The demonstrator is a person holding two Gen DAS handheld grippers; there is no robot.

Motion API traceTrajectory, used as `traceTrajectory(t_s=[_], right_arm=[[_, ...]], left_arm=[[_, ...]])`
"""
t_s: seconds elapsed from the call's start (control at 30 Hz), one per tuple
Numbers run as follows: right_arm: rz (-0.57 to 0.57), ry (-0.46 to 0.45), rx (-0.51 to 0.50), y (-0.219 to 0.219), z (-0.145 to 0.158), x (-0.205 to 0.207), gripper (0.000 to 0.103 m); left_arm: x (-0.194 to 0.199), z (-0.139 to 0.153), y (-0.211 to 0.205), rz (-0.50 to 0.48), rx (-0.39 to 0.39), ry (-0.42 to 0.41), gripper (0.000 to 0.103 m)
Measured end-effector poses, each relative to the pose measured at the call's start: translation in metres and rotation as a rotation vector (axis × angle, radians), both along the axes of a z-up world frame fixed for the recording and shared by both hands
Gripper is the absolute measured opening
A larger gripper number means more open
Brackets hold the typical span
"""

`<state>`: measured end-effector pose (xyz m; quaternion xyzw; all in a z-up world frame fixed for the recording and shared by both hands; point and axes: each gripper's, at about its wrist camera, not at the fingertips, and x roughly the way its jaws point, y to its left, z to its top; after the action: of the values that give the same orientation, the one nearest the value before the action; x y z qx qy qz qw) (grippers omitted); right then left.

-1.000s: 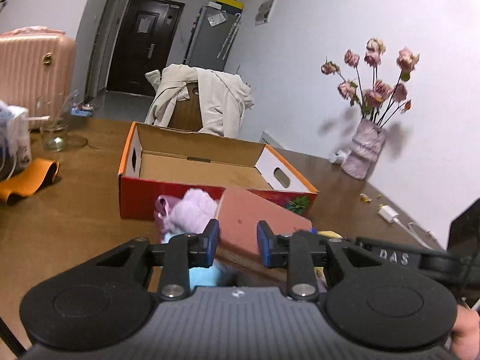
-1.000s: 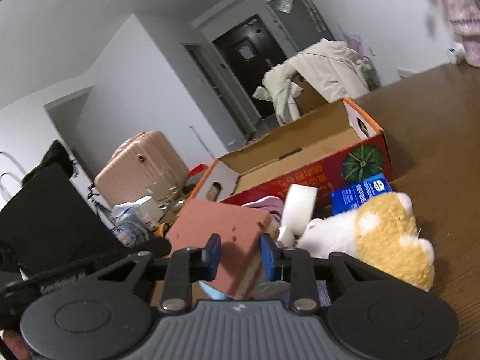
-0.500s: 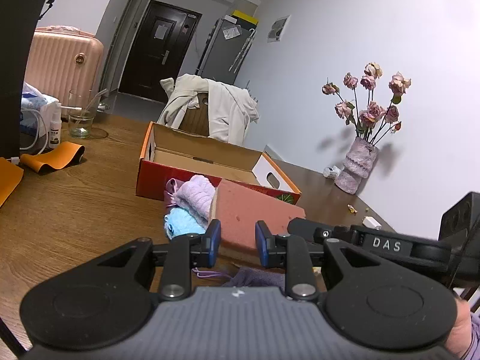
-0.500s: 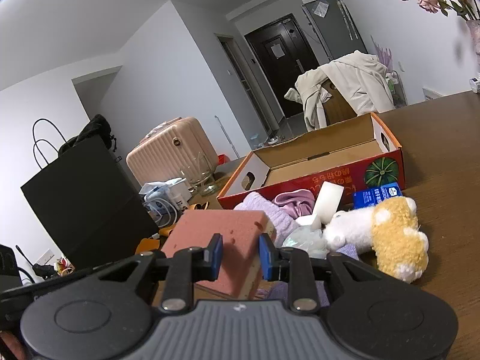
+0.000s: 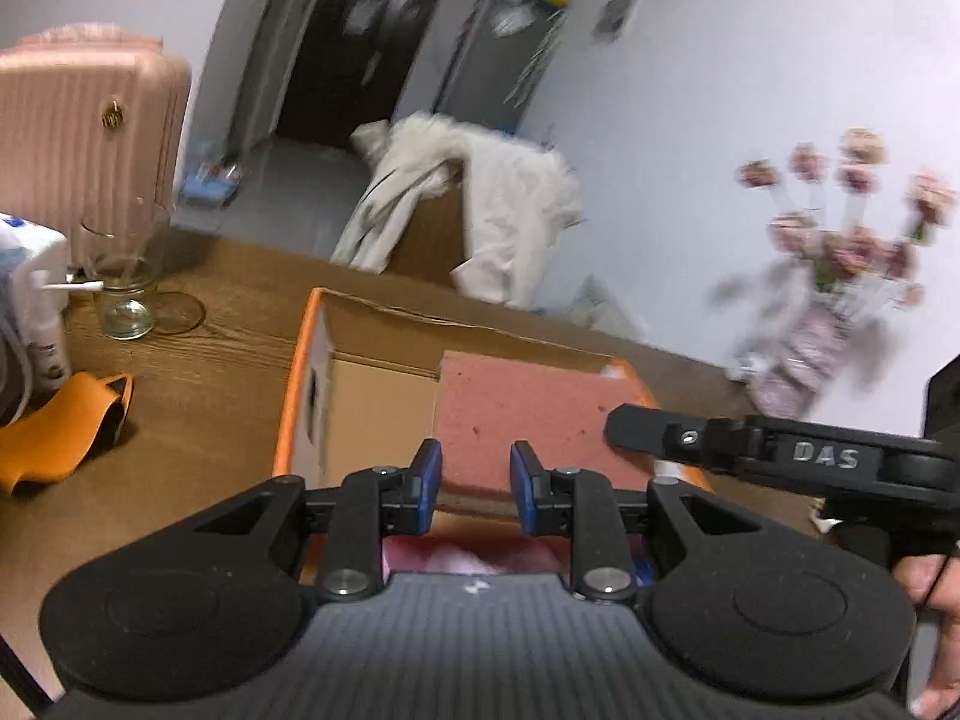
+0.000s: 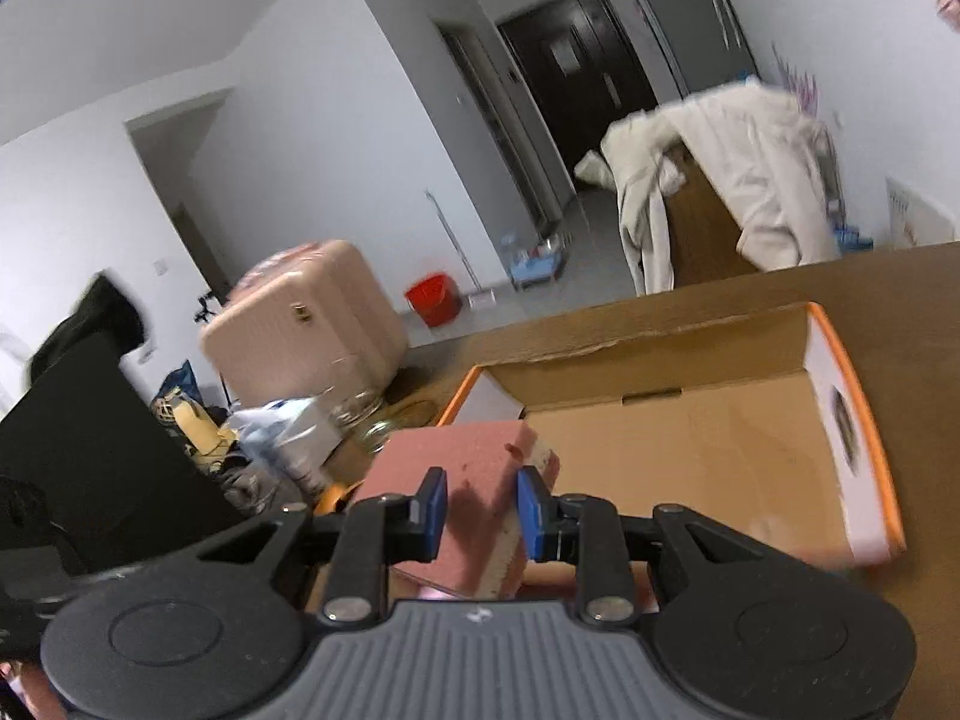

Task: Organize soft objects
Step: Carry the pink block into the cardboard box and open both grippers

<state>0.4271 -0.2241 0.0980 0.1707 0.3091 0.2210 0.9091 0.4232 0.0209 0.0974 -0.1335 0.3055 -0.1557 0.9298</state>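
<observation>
While both jaws clamp pink sponge [image 5: 516, 414], only left view shows vase [image 5: 798, 360].

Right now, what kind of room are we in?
Probably the living or dining area of someone's home. There's a wooden table with a cardboard box on it, a coat draped over a chair, a pink suitcase on the floor, and a dark front door.
</observation>
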Motion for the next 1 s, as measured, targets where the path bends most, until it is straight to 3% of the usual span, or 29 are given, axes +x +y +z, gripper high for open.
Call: traceTrajectory(t_s=[0.17, 0.33, 0.4, 0.5, 0.63, 0.83, 1.0], right_arm=[[-0.019, 0.13, -0.039, 0.017, -0.019, 0.119, 0.025], [-0.055, 0.303, 0.057, 0.025, -0.069, 0.206, 0.027], [-0.066, 0.364, 0.053, 0.029, -0.092, 0.226, 0.027], [-0.059, 0.355, 0.015, 0.035, -0.105, 0.228, 0.029], [-0.057, 0.326, -0.017, 0.034, -0.098, 0.223, 0.03], [-0.076, 0.249, -0.039, 0.017, -0.045, 0.189, 0.037], [-0.049, 0.197, -0.028, -0.005, 0.008, 0.131, 0.045]], left_arm=[[0.108, -0.02, 0.003, 0.038, 0.033, 0.103, 0.025], [0.178, -0.048, -0.003, 0.077, 0.15, 0.18, 0.028], [0.187, -0.052, -0.007, 0.057, 0.18, 0.176, 0.036], [0.183, -0.053, -0.005, 0.034, 0.162, 0.143, 0.043], [0.176, -0.047, -0.005, 0.034, 0.172, 0.112, 0.046], [0.14, -0.006, 0.004, 0.041, 0.194, 0.047, 0.05], [0.087, 0.042, 0.015, 0.061, 0.223, -0.054, 0.065]])
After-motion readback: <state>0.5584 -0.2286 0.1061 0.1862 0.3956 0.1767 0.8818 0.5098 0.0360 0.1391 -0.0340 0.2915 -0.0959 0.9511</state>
